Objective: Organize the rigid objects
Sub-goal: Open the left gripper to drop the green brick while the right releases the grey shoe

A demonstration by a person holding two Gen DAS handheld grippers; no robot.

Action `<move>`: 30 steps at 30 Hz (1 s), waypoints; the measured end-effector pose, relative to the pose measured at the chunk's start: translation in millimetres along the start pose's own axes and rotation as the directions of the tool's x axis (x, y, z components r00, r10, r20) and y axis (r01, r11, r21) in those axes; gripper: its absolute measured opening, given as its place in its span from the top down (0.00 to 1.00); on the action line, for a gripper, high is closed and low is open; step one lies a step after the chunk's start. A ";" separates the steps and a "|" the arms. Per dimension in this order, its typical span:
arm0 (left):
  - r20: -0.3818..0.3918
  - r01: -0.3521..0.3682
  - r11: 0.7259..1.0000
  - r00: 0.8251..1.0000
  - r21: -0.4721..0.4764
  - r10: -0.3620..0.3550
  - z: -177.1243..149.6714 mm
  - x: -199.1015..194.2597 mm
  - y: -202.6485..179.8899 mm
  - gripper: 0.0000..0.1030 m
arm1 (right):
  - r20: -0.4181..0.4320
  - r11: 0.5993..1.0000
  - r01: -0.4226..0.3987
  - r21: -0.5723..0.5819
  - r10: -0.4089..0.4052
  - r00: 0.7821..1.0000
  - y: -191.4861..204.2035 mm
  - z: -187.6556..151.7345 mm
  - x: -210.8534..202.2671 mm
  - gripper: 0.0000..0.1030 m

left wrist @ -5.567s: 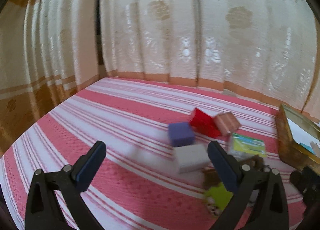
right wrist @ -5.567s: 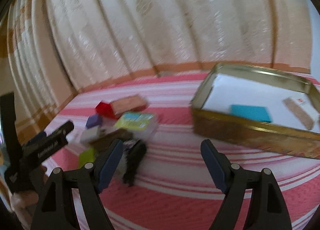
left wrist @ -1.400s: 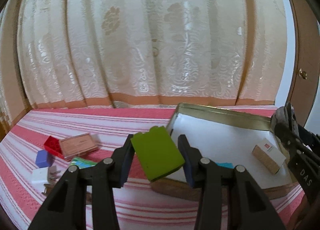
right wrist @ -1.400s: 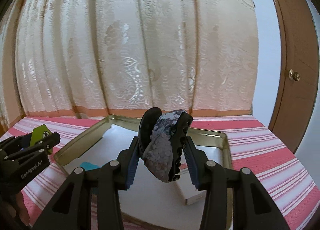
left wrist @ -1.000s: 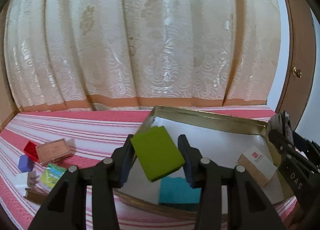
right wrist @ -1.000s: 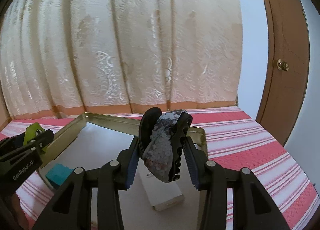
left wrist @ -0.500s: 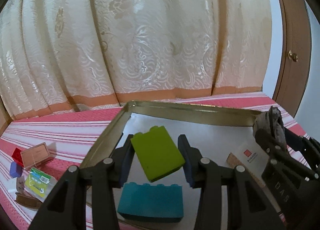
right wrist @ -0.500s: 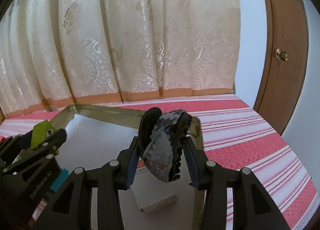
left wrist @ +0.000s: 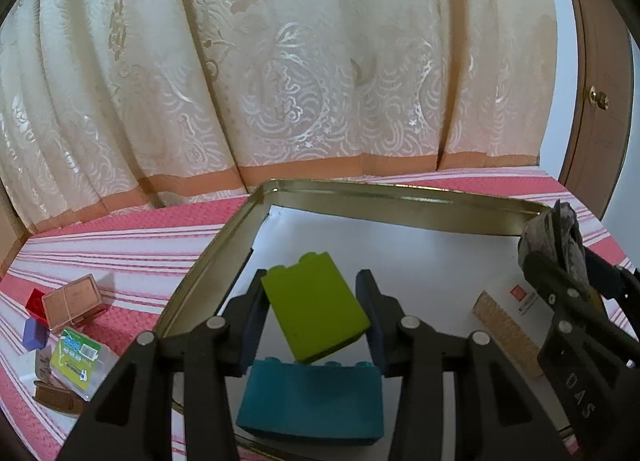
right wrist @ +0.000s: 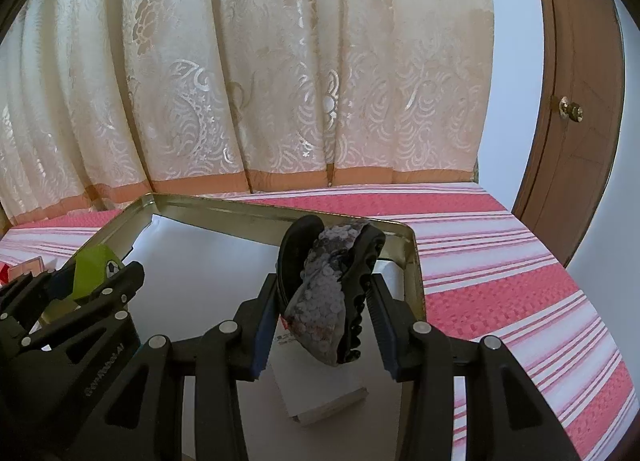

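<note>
Both grippers hang over the gold tin tray (left wrist: 224, 245), which sits on the pink striped cloth (right wrist: 500, 253) and appears to be the collecting place for the loose items. The left gripper (left wrist: 312, 315) has its jaws closed tight on a lime green block (left wrist: 314, 311), gripped by its two flat sides and tilted, above the tray's near left corner. Directly under it a teal block (left wrist: 310, 401) already lies on the tray's white floor, so the green one looks meant to land beside or on it. The right gripper (right wrist: 324, 299) is clamped on a dark toy shoe with a grey sequinned upper (right wrist: 332, 289), sole toward the right jaw, held over the tray's right side above a white box with red print (right wrist: 320, 381). Outside the tray, near the cloth's left edge, a red block (left wrist: 34, 301), a pinkish box (left wrist: 74, 301), a blue block (left wrist: 34, 335), a clear packet with a green label (left wrist: 76, 357) and a brown comb (left wrist: 56, 401) lie clustered, apparently waiting their turn. Neither held item is touching the tray floor yet.
</note>
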State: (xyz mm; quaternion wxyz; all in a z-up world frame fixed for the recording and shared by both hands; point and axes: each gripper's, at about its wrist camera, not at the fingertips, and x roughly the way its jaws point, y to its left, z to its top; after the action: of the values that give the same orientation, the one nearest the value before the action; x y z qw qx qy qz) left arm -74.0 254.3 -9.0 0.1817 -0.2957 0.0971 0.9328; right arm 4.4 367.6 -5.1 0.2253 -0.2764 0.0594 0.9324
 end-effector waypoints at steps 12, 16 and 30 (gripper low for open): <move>-0.017 -0.014 1.000 1.000 0.005 0.014 1.0 1.8 1.9 0.59 | -0.003 0.999 -0.031 0.009 0.031 1.000 1.6 -0.2 0.9 0.53; -0.003 -0.035 0.999 0.999 -0.009 0.035 -0.7 -3.2 5.3 0.13 | 0.045 0.998 -0.023 0.066 0.020 0.999 -4.7 -0.6 -7.5 0.21; 0.093 -0.055 0.998 0.994 -0.043 0.059 -7.9 -26.2 22.5 0.00 | 0.163 0.993 -0.024 0.116 0.005 0.987 -12.8 0.5 -26.4 0.11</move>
State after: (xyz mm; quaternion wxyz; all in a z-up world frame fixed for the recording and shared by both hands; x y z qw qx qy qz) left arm -59.0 224.0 1.7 0.1534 -0.2523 0.0779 0.9522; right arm 29.7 368.9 9.8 0.2383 -0.1853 0.0978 0.9483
